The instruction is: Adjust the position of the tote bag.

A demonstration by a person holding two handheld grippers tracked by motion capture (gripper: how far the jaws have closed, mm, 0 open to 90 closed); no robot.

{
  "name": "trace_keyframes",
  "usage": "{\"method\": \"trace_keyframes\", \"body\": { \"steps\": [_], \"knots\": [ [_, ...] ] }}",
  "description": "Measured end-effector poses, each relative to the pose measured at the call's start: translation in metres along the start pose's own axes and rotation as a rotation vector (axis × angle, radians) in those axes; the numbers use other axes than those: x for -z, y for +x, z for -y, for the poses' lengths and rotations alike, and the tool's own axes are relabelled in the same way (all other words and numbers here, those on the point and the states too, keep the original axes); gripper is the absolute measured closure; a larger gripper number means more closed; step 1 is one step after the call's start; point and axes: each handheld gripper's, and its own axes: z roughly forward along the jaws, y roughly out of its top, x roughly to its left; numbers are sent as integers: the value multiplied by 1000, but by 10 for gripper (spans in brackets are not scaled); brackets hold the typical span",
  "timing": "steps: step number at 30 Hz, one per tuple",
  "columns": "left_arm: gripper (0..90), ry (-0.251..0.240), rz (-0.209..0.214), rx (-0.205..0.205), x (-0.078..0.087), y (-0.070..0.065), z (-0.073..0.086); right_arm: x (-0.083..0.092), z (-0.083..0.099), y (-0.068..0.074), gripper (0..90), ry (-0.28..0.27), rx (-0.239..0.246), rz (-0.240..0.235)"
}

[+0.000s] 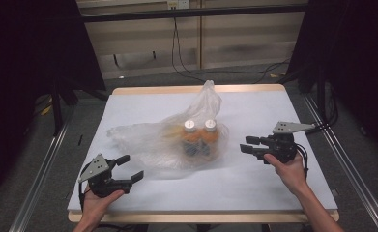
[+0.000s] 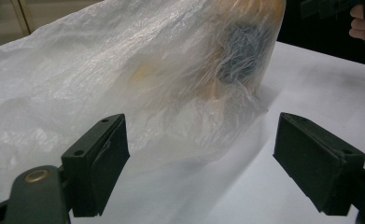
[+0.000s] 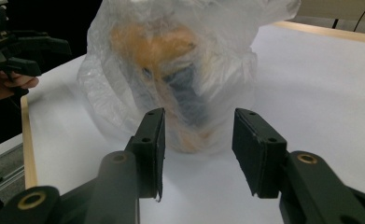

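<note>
A crumpled clear plastic bag (image 1: 172, 137) lies on the white table top (image 1: 254, 188), its neck pointing to the far side. Inside it stand two orange bottles (image 1: 190, 136) (image 1: 210, 134) with white caps and dark labels. My left gripper (image 1: 132, 166) rests near the front left, jaws open and aimed at the bag's near edge. In the left gripper view the bag (image 2: 124, 79) lies just beyond the open gripper (image 2: 199, 158). My right gripper (image 1: 245, 144) hovers to the bag's right, open, with nothing between its jaws. In the right gripper view the gripper (image 3: 196, 149) faces the bag (image 3: 185, 70).
The table has a wooden rim (image 1: 196, 89). Metal rails (image 1: 41, 169) run along both sides on the floor, and cables (image 1: 186, 72) lie beyond the far edge. Dark curtains flank the space. Bare table top surrounds the bag.
</note>
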Motion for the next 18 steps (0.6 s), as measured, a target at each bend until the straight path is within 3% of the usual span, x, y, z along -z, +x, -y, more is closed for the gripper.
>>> {"method": "trace_keyframes", "body": {
  "steps": [8, 18],
  "knots": [
    [179, 17, 15, -4, -9, -3, -1, -11, -27, -3, 485, -19, 22, -19],
    [179, 38, 24, -23, -9, -5, 0, -27, -66, -17, 453, 2, 50, -5]
  ]
}}
